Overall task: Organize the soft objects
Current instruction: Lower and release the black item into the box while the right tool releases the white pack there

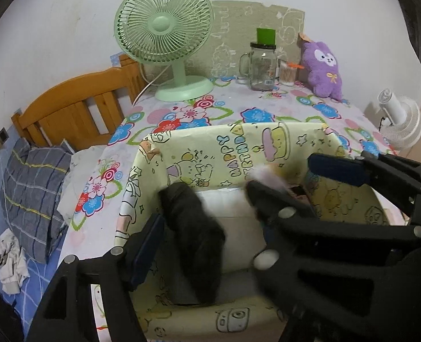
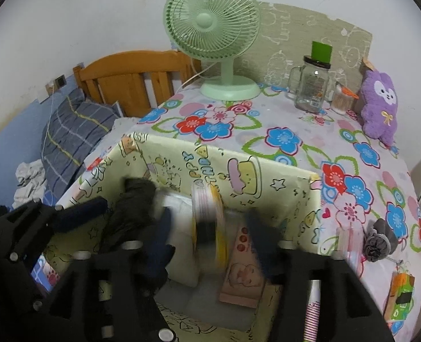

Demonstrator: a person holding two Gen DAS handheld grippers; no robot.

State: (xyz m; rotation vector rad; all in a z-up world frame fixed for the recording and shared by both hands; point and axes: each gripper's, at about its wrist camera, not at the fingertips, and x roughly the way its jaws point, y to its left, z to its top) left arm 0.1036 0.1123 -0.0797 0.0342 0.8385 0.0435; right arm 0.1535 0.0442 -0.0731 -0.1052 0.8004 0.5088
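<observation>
Now we hold both the left gripper (image 1: 210, 222) and right gripper (image 2: 207, 245) open over the box (image 1: 199, 148); a dark sock (image 1: 193, 228) and striped roll (image 2: 207, 219) lie unheld between their fingers.

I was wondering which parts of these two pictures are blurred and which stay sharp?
In the left wrist view, the dark sock over the box is smeared, as is a pale item near the right gripper; the green fan is crisp. In the right wrist view, the striped pink-and-yellow item is streaked, while the purple plush stays sharp. Both views bulge, with dark corners.
</observation>
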